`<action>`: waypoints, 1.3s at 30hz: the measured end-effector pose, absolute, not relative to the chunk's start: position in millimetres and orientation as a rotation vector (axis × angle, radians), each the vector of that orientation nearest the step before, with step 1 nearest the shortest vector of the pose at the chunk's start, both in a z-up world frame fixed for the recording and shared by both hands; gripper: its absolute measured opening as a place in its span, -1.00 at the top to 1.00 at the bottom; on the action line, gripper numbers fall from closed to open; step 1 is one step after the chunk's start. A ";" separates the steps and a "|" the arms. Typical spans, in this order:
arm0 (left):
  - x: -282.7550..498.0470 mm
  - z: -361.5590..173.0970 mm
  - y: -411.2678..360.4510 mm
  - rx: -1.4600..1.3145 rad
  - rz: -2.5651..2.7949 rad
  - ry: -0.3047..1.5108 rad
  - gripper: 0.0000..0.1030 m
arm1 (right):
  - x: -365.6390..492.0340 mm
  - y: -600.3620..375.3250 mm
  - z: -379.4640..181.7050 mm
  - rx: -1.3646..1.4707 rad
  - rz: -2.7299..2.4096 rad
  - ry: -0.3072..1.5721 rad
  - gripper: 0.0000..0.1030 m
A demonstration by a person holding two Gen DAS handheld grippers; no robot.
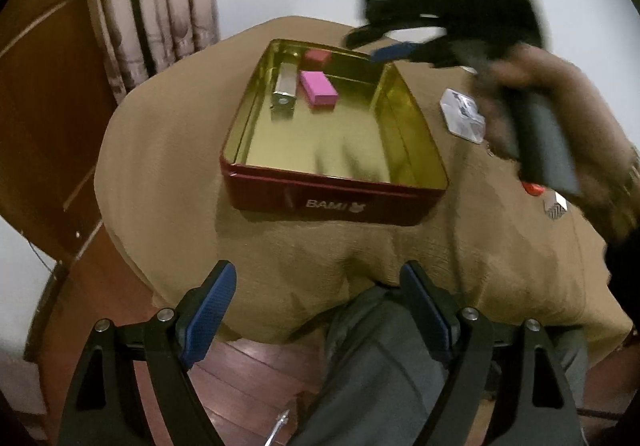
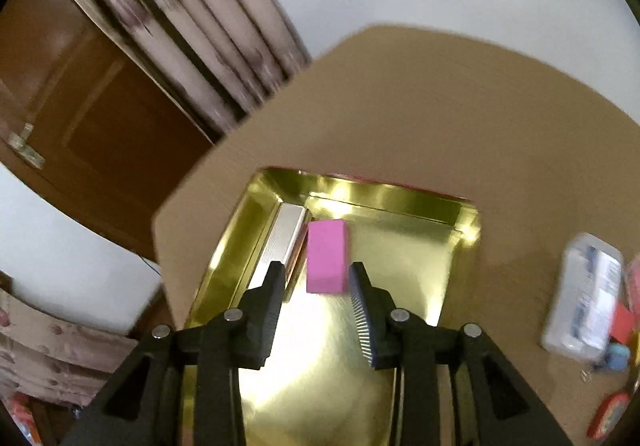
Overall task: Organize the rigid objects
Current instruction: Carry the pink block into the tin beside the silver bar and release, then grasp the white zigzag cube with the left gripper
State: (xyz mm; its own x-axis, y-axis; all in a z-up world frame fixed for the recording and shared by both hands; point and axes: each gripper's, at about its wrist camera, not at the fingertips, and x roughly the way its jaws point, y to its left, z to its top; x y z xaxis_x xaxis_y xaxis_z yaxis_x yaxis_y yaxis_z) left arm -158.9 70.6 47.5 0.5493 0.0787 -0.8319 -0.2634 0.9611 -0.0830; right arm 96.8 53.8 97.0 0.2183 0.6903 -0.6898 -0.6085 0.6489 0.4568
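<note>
A red tin (image 1: 332,201) with a gold inside (image 2: 400,266) stands on the tan-covered table (image 1: 168,165). A pink block (image 2: 326,256) lies flat in the tin beside a silver bar (image 2: 280,242); both also show in the left wrist view, the pink block (image 1: 318,87) and the silver bar (image 1: 285,87). My right gripper (image 2: 317,270) hovers over the tin, open, its tips either side of the block's near end with a gap on the left side. It appears blurred in the left wrist view as the right gripper (image 1: 400,45). My left gripper (image 1: 318,286) is open and empty at the table's near edge.
A clear plastic box (image 2: 584,294) and small red and blue items (image 2: 618,356) lie right of the tin. A clear packet (image 1: 462,113) and a small red piece (image 1: 534,187) sit there too. A curtain (image 1: 152,5) and wooden door (image 1: 48,85) stand behind.
</note>
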 end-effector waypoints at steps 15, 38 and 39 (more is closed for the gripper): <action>-139.7 53.9 -25.4 0.038 -0.019 0.982 -0.57 | 39.2 -311.2 3.1 0.139 0.347 0.906 0.00; 38.3 13.9 -234.9 0.098 -0.269 1.116 -0.57 | 39.4 -413.8 -50.4 0.246 0.264 0.822 -0.39; 39.6 11.5 -236.6 0.105 -0.273 1.113 -0.57 | 40.9 -413.2 -51.4 0.255 0.268 0.821 -0.39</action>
State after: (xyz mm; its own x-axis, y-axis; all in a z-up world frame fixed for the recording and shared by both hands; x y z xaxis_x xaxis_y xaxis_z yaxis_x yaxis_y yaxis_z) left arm 39.6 -236.6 11.5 0.4127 -0.1647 -0.8959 0.2690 0.9617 -0.0529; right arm 40.9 -413.2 -51.4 0.6515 0.3309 -0.6827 -0.1355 0.9362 0.3244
